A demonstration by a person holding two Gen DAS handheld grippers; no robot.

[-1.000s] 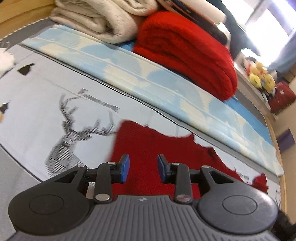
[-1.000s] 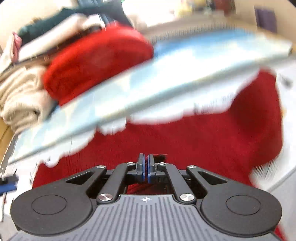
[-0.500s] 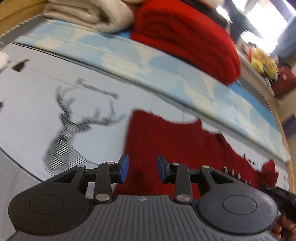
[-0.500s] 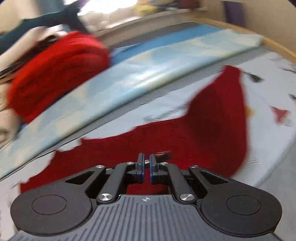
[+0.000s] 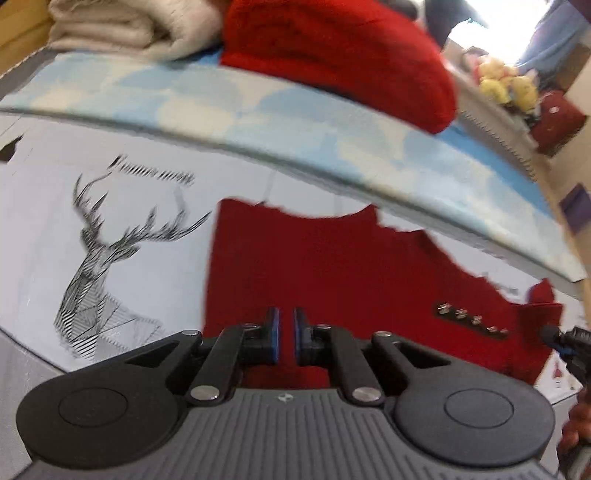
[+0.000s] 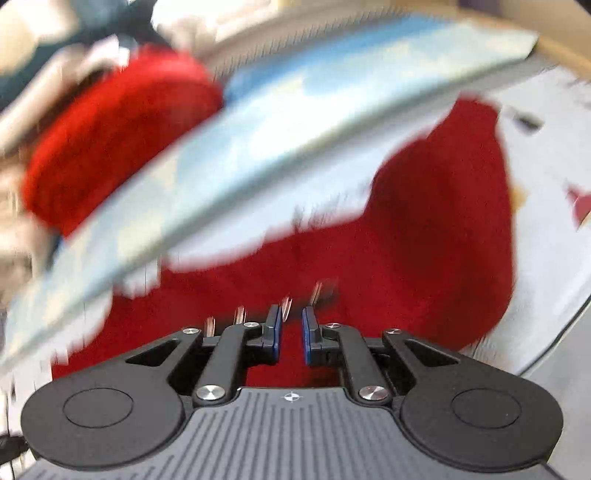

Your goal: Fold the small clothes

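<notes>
A small red knit garment (image 5: 332, 266) lies flat on a pale sheet, with a row of metal snaps (image 5: 469, 319) near its right part. My left gripper (image 5: 286, 338) hovers over its near left edge, fingers narrowed to a small gap, nothing seen between them. In the blurred right wrist view the same garment (image 6: 424, 240) spreads ahead, and my right gripper (image 6: 290, 334) sits over the snap row, slightly open and empty. The right gripper's tip shows at the right edge of the left wrist view (image 5: 565, 345).
A printed deer (image 5: 99, 258) marks the sheet to the left of the garment. A blue-and-white cloth strip (image 5: 295, 122) runs behind it. A folded red blanket (image 5: 332, 55) and a cream one (image 5: 122, 26) are stacked at the back. Plush toys (image 5: 509, 85) stand far right.
My left fingers closed from wide apart to a narrow gap. My right fingers, shut a second ago, parted slightly. Both cameras shifted over the garment.
</notes>
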